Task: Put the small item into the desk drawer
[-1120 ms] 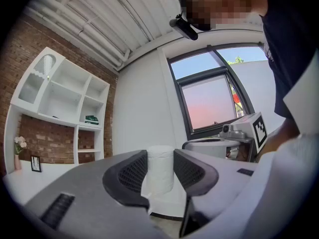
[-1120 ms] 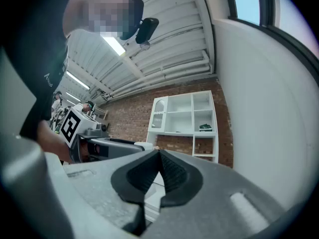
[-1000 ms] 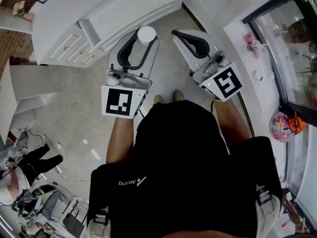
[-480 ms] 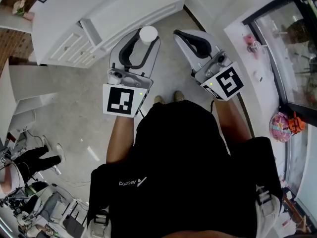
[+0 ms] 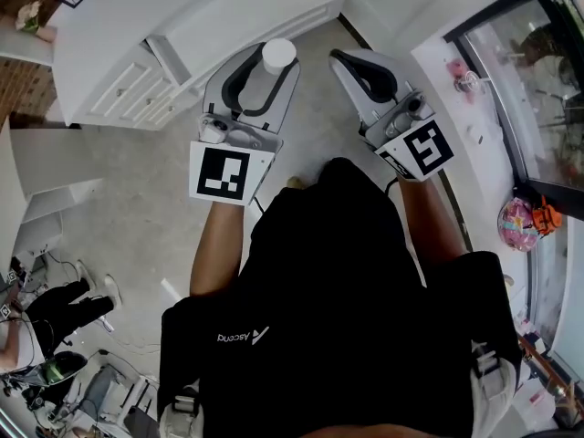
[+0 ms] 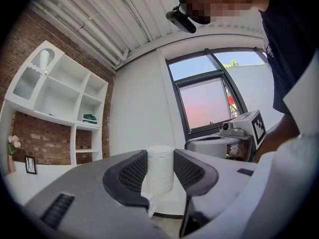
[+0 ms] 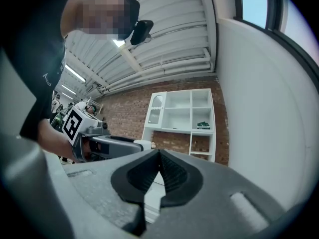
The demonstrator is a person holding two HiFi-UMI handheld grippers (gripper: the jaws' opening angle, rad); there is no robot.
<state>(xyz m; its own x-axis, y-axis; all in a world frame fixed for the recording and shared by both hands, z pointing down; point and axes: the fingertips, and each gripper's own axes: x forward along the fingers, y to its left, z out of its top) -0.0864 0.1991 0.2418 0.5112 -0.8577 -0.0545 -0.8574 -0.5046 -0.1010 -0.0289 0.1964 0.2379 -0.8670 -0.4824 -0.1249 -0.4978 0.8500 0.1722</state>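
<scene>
The white desk [image 5: 137, 7] stands in front of the person, and I cannot tell if any drawer [image 5: 128, 94] of it is open. I judge the task to be about half done: the item is picked up, but it is not yet in a drawer. The left gripper [image 5: 263, 73] hangs just before the desk's edge, its jaws wide apart and pressing on both sides of the item [image 6: 160, 163], a small white cylinder. The right gripper [image 7: 158, 166], beside it and farther from the desk, is closed with nothing inside
</scene>
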